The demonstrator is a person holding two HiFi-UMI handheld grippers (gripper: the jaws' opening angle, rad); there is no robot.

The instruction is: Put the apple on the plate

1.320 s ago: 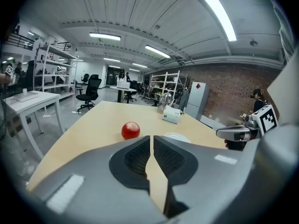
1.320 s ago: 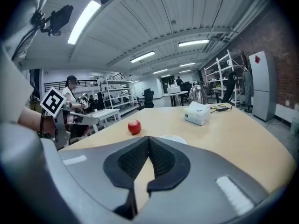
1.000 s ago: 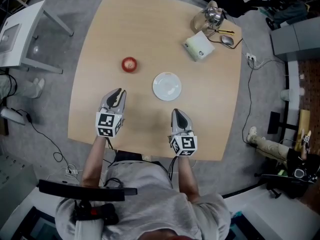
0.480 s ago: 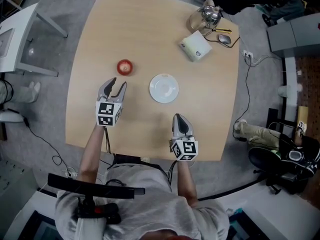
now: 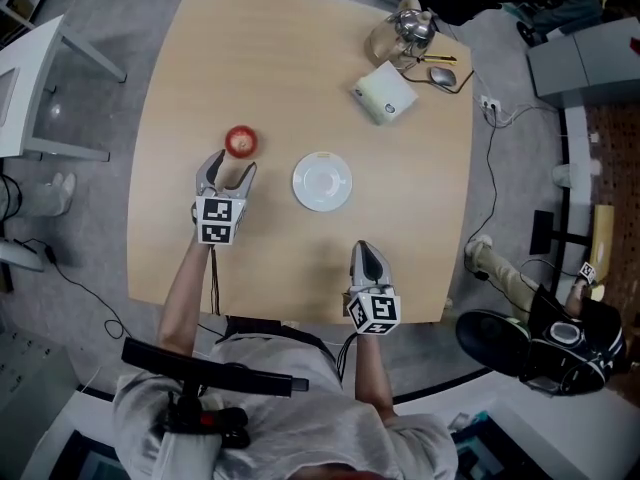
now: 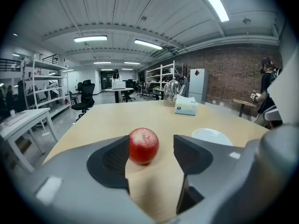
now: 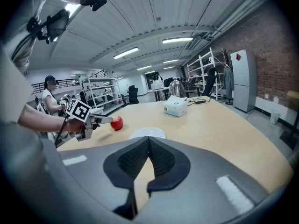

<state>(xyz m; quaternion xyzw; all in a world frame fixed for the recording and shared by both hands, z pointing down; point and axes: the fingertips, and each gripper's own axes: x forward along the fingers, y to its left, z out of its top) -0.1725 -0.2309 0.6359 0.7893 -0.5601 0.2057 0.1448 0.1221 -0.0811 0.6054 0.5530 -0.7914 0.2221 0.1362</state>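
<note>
A red apple [image 5: 240, 141] lies on the wooden table [image 5: 300, 58], left of a small white plate [image 5: 322, 181]. My left gripper [image 5: 229, 166] sits just short of the apple; its jaws have just been opening and now stand wide apart. In the left gripper view the apple [image 6: 143, 145] rests just beyond the tips, between them, untouched, with the plate [image 6: 211, 136] to the right. My right gripper [image 5: 366, 255] stays near the table's front edge, jaws together and empty. The right gripper view shows the apple [image 7: 117, 122] and plate [image 7: 147, 133] far ahead.
A white tissue box [image 5: 385, 92], a glass kettle [image 5: 405, 28] and a computer mouse [image 5: 442, 74] stand at the table's far right corner. A white side table [image 5: 40, 78] stands to the left. Cables run on the floor at the right.
My left gripper has moved forward toward the apple and its jaws have spread from nearly closed to wide. The right gripper has drawn back toward the front edge.
</note>
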